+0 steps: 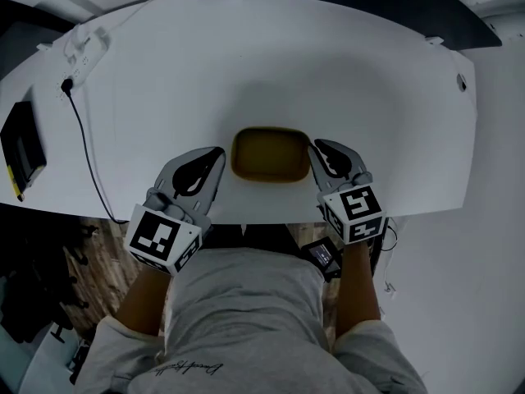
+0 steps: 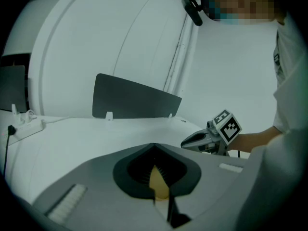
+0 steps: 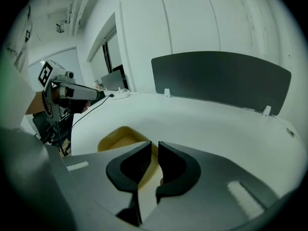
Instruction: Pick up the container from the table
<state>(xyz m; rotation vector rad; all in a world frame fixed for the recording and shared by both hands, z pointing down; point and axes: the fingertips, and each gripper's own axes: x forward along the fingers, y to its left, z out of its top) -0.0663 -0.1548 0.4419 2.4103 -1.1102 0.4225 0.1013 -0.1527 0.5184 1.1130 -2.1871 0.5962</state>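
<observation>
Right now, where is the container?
In the head view the yellow container sits on the white table near its front edge, between the left gripper and the right gripper.

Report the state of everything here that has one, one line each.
container: upright, empty, on the table.
left gripper: shut on the container's left rim.
right gripper: shut on its right rim.
black cable: plugged into the power strip.

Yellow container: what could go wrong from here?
The left gripper and right gripper each pinch a thin rim of the shallow yellow rectangular container; uneven lifting may tilt it or slip it free. It sits near the front edge of the white table, so a drop could go overboard.
</observation>
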